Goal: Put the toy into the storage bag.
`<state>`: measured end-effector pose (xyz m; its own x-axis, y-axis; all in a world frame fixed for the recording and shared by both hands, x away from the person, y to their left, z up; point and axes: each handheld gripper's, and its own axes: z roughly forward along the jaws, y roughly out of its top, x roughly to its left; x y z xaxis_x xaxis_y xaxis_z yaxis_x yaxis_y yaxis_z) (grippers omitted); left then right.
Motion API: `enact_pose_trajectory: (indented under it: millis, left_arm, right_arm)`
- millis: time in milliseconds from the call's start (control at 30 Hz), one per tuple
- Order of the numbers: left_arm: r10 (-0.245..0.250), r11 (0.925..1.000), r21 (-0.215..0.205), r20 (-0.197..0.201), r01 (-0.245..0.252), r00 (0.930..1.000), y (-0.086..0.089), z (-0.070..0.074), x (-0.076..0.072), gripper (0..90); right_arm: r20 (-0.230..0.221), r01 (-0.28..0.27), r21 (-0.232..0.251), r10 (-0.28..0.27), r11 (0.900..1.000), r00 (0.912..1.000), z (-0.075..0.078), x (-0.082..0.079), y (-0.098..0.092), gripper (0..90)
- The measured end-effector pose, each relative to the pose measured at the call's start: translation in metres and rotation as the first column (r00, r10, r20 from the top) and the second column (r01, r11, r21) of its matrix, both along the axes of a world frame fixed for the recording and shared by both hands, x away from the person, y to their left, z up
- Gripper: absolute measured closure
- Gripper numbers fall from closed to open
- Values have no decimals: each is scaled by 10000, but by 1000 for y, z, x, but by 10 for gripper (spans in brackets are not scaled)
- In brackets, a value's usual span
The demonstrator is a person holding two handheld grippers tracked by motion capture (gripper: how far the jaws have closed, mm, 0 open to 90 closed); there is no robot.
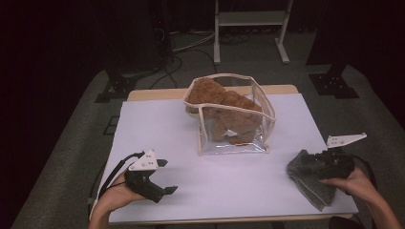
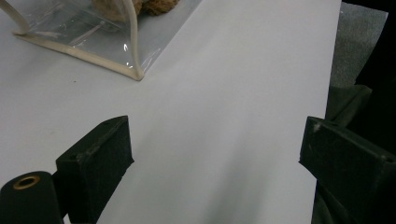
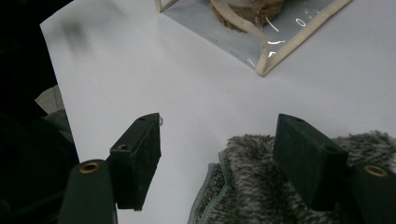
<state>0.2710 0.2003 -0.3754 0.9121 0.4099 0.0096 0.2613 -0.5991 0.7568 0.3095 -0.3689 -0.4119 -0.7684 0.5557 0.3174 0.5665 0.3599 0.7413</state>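
Note:
A clear plastic pouch [image 1: 234, 143] with cream trim stands open at the table's middle back, with a brown plush thing [image 1: 224, 102] stuffed inside. A grey fluffy cloth [image 1: 308, 180] lies near the front right corner. My right gripper [image 1: 317, 164] hovers low at the cloth's upper edge. In the right gripper view it [image 3: 219, 123] is open: one jaw is over the cloth [image 3: 252, 186], the other over bare table, pads apart from the cloth. My left gripper [image 1: 169, 176] rests open at the front left. Bare tabletop lies between its jaws [image 2: 217, 128], with the pouch's corner [image 2: 93, 42] ahead.
The white table [image 1: 157, 124] ends close in front of both hands and just right of the cloth. Beyond its back edge, on the grey floor, are a white shelf frame [image 1: 250, 19], black stand feet [image 1: 334, 83] and cables [image 1: 172, 67].

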Motion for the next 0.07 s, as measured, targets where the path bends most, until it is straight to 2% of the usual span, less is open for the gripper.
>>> enact_pose_trajectory:
  millis: [67]
  left_arm:
    - [3,10000,23,15,-3,10000,0,0,0,81]
  right_arm:
    - [20,-14,-3,14,10000,10000,0,-2,1,309]
